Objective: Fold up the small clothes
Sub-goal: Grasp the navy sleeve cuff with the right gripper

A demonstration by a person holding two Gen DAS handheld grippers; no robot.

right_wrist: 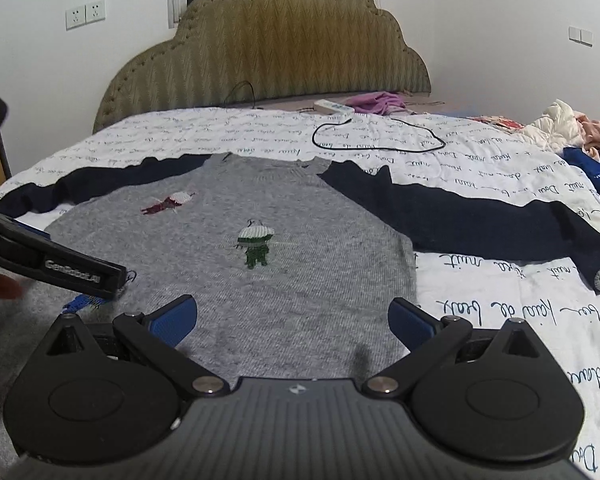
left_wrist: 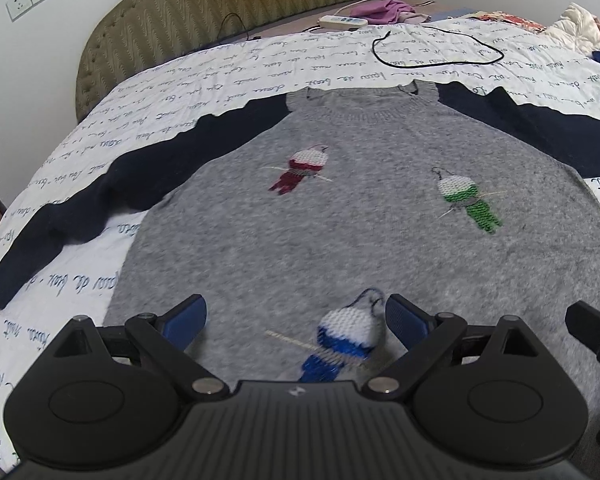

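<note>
While the gray sweater (left_wrist: 340, 208) is lying flat across the bed (left_wrist: 100, 128), sleeves spread, the left gripper (left_wrist: 296, 316) and right gripper (right_wrist: 292, 320) are hovering open over its hem.

A grey sweater (right_wrist: 260, 280) with navy sleeves lies flat on the script-printed quilt (right_wrist: 480, 312), a green bird motif (right_wrist: 255, 246) at its centre. The right gripper (right_wrist: 293, 316) hovers over its hem, fingers spread wide. The left gripper (right_wrist: 48, 262) reaches in from the left edge.
</note>
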